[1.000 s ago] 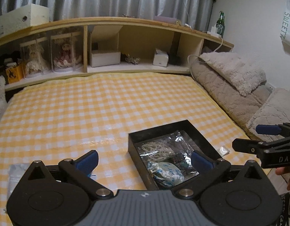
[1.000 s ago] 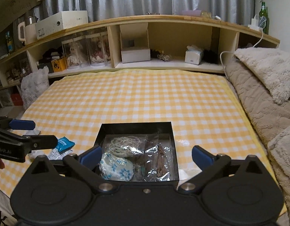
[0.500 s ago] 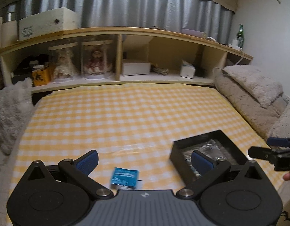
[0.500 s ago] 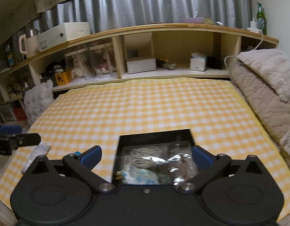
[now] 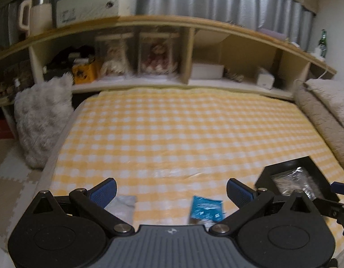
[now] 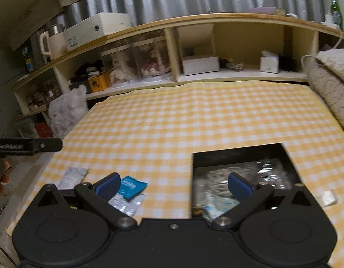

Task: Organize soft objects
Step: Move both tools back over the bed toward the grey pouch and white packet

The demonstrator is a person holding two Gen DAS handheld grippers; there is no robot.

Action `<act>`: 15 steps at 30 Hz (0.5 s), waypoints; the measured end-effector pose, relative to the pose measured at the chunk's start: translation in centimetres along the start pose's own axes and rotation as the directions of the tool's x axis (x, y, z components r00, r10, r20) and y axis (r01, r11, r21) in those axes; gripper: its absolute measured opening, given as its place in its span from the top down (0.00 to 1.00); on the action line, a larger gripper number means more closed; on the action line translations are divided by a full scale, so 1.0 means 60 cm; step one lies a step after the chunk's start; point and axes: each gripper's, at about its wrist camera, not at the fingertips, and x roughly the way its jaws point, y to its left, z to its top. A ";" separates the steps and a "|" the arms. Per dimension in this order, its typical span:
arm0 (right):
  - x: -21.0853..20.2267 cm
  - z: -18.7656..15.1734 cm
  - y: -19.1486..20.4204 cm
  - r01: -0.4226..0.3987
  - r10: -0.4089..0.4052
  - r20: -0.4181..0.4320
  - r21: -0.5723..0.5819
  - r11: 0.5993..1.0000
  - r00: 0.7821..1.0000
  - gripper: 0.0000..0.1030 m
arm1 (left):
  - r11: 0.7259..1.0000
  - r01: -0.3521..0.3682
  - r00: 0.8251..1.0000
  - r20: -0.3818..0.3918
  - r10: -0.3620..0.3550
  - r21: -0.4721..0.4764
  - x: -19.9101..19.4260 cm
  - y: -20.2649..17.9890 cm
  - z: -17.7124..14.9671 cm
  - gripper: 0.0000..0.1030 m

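**Left wrist view: both tongs spread wide, packets loose on the checked cloth**

Left wrist view shows the left tongs with blue pads spread wide apart and nothing between them. They hang above the near edge of the yellow checked cloth. A blue packet lies flat on the cloth between the pads, nearer the right pad. A white packet lies just beside the left pad, partly hidden by the finger. The black tray sits at the right edge of this view, holding clear plastic bags.

Right wrist view shows the right tongs equally wide open and empty. The right pad is above the black tray, which holds the clear bags and a floral soft item; motion blur hides detail. The blue packet rests on a clear wrapper beside the left pad. The white packet lies further left. A small white piece lies on the cloth right of the tray. The left tool's body enters from the left edge, with a hand below it.
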 end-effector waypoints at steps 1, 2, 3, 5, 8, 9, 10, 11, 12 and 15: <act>0.009 0.000 0.007 -0.007 0.007 -0.008 0.003 1.000 1.000 0.00 | 1.000 -0.008 1.000 -0.015 0.008 -0.003 0.007 0.008 -0.001 0.00; 0.018 0.000 0.013 -0.015 0.015 -0.017 0.008 1.000 1.000 0.00 | 1.000 -0.019 0.999 -0.030 0.019 -0.002 0.015 0.016 -0.002 0.00; 0.028 -0.001 0.019 -0.025 0.025 -0.028 0.016 1.000 0.999 0.00 | 1.000 -0.030 0.999 -0.043 0.030 0.001 0.021 0.022 -0.003 0.00; 0.051 -0.003 0.032 -0.038 0.040 -0.053 0.034 0.999 0.998 0.00 | 0.999 -0.050 0.996 -0.069 0.050 0.006 0.034 0.035 -0.006 0.00; 0.082 -0.010 0.048 -0.053 0.058 -0.091 0.052 0.997 0.994 0.00 | 0.997 -0.079 0.991 -0.110 0.080 0.014 0.057 0.054 -0.011 0.00; 0.096 -0.012 0.055 -0.054 0.060 -0.108 0.057 0.997 0.992 0.00 | 0.995 -0.097 0.987 -0.128 0.098 0.018 0.066 0.061 -0.014 0.00; 0.106 -0.015 0.062 -0.055 0.062 -0.120 0.062 0.997 0.991 0.00 | 0.993 -0.115 0.982 -0.146 0.116 0.020 0.076 0.069 -0.017 0.00; 0.118 -0.017 0.068 -0.058 0.067 -0.132 0.069 0.996 0.989 0.00 | 0.992 -0.128 0.978 -0.163 0.129 0.019 0.085 0.077 -0.020 0.00; 0.130 -0.019 0.075 -0.062 0.073 -0.146 0.078 0.995 0.987 0.00 | 0.990 -0.139 0.974 -0.181 0.139 0.015 0.095 0.085 -0.024 0.00; 0.169 -0.028 0.095 -0.070 0.088 -0.196 0.100 0.993 0.977 0.00 | 0.987 -0.160 0.961 -0.230 0.156 0.002 0.119 0.107 -0.036 0.01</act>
